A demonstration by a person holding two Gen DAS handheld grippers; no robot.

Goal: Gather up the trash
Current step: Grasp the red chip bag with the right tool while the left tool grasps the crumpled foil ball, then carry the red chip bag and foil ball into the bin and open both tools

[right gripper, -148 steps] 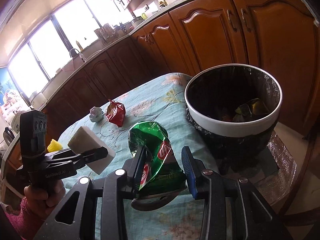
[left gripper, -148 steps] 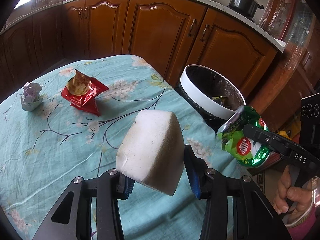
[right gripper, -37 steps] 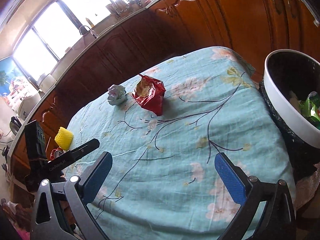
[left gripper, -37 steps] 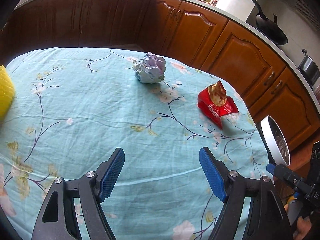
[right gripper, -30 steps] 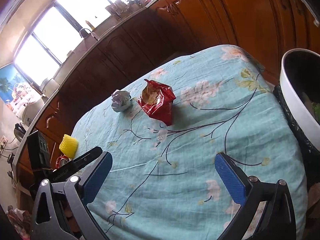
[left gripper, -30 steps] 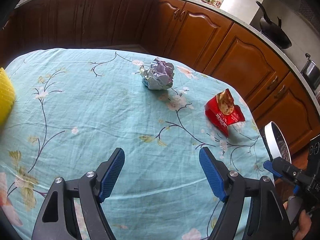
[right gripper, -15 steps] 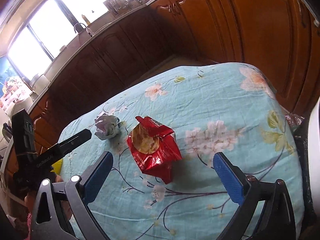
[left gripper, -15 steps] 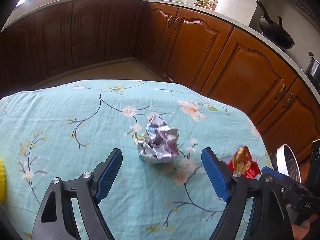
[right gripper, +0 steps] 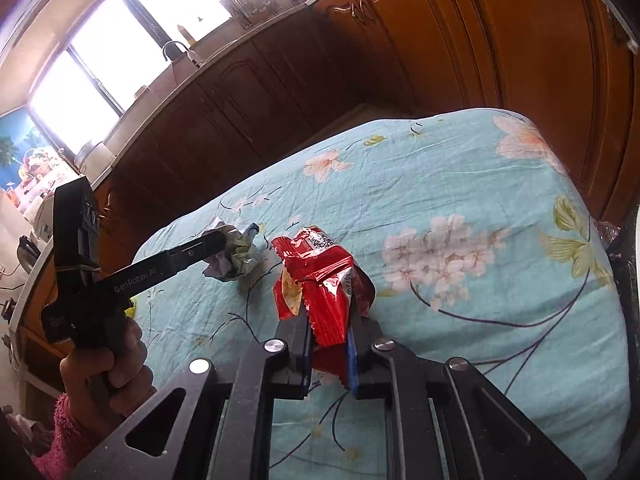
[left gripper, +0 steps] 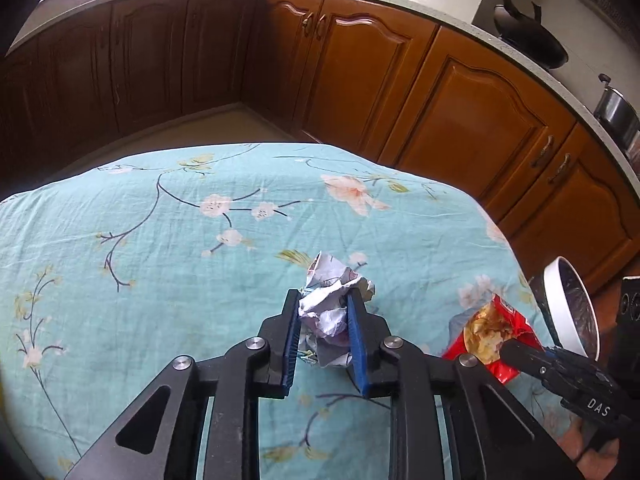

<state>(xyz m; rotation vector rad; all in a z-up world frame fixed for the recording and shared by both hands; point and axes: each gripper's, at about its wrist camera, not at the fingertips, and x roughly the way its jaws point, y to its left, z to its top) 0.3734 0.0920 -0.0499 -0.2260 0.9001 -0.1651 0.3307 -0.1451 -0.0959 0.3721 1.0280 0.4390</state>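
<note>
A crumpled paper ball (left gripper: 329, 280) lies on the teal floral tablecloth (left gripper: 160, 240). My left gripper (left gripper: 323, 299) is closing on it, and its blue pads press the ball from both sides. In the right wrist view, a red snack wrapper (right gripper: 324, 276) stands between the closing jaws of my right gripper (right gripper: 328, 322), whose pads pinch its lower part. The same view shows my left gripper (right gripper: 218, 243) at the paper ball (right gripper: 242, 258). In the left wrist view, the red wrapper (left gripper: 490, 330) and my right gripper (left gripper: 516, 352) sit at the right.
A white-rimmed trash bin (left gripper: 558, 308) with a dark liner stands off the table's right end. Brown kitchen cabinets (left gripper: 460, 112) run behind the table. A hand (right gripper: 108, 376) in a pink sleeve holds the left gripper's handle. The cloth's far edge drops to the floor.
Both grippers moved forward over the table to their items. Their jaws went from wide open to closed, the left on the paper ball, the right on the red wrapper.
</note>
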